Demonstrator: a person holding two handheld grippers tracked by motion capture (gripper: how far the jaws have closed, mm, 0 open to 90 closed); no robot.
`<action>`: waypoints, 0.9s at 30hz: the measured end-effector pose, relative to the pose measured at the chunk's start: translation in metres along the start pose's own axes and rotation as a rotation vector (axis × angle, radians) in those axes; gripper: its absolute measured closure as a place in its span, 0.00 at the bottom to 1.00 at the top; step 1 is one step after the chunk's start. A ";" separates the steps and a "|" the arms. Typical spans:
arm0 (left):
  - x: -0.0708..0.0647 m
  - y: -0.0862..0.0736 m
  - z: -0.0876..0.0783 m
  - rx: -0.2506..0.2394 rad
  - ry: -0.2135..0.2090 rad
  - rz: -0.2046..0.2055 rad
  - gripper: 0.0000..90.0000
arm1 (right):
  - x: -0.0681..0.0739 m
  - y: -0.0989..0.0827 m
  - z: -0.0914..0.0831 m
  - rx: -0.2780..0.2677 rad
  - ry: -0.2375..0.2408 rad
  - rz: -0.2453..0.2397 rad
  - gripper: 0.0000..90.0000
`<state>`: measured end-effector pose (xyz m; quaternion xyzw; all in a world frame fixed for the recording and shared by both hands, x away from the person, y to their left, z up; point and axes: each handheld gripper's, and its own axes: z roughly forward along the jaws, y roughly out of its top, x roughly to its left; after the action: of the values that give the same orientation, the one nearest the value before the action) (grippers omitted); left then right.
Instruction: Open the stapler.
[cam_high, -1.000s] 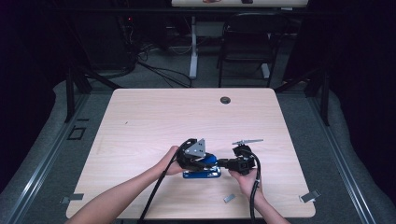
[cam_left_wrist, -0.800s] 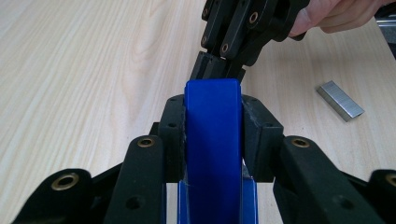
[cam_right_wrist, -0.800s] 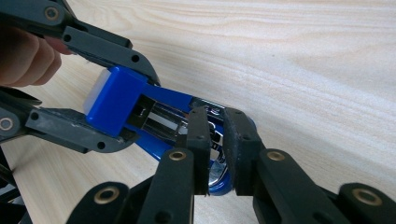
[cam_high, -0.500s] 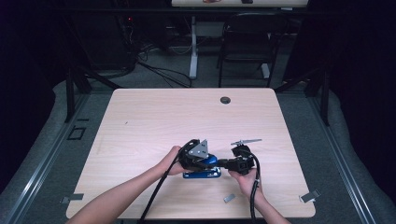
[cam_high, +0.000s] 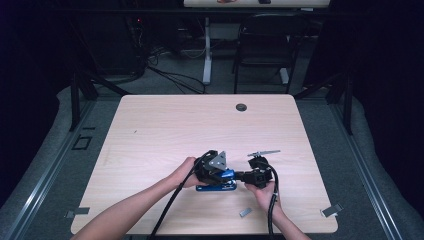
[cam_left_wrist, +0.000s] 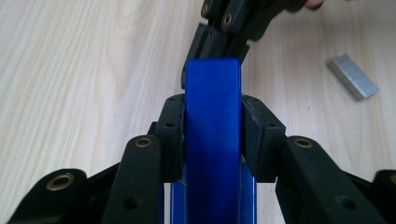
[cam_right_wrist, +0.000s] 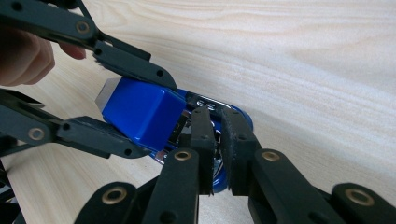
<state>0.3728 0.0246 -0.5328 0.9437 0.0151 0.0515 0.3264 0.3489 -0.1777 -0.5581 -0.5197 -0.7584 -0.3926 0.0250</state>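
Dark floor, cables and a black chair (cam_high: 262, 42) surround the pale wooden tabletop (cam_high: 165, 130) in the high view. Near its front edge lies a blue plastic stapler (cam_high: 217, 186), the landmark here. The left gripper (cam_high: 214, 170) sits directly over the stapler, and the right gripper (cam_high: 252, 176) meets it from the stapler's right end. A small grey strip of staples (cam_high: 245, 212) lies apart from the stapler, nearer the front edge. A dark round grommet (cam_high: 241, 107) sits well beyond the stapler, by the far edge.

From the left gripper view, the left gripper (cam_left_wrist: 212, 121) is clamped on the stapler's blue top arm (cam_left_wrist: 212, 140), its pads pressing both sides. The right gripper reaches in beyond the stapler's end, and the strip of staples (cam_left_wrist: 352, 76) lies off to the stapler's right.

From the right gripper view, the stapler (cam_right_wrist: 140, 112) stands opened, its top arm lifted between the left gripper's jaws. The right gripper (cam_right_wrist: 217, 140) is nearly closed, pinching the metal magazine inside the stapler's base.
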 end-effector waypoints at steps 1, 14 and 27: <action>0.001 0.000 0.000 0.004 -0.002 -0.002 0.71 | 0.000 0.000 0.000 -0.003 0.005 -0.001 0.94; -0.002 0.004 0.010 0.045 0.024 -0.012 0.72 | 0.000 0.000 0.000 0.003 -0.002 0.004 0.94; -0.004 -0.001 -0.011 -0.003 0.075 0.004 0.72 | 0.003 -0.001 0.001 -0.002 -0.027 -0.023 0.94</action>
<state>0.3673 0.0320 -0.5249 0.9406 0.0253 0.0877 0.3270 0.3470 -0.1747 -0.5580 -0.5162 -0.7642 -0.3865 0.0097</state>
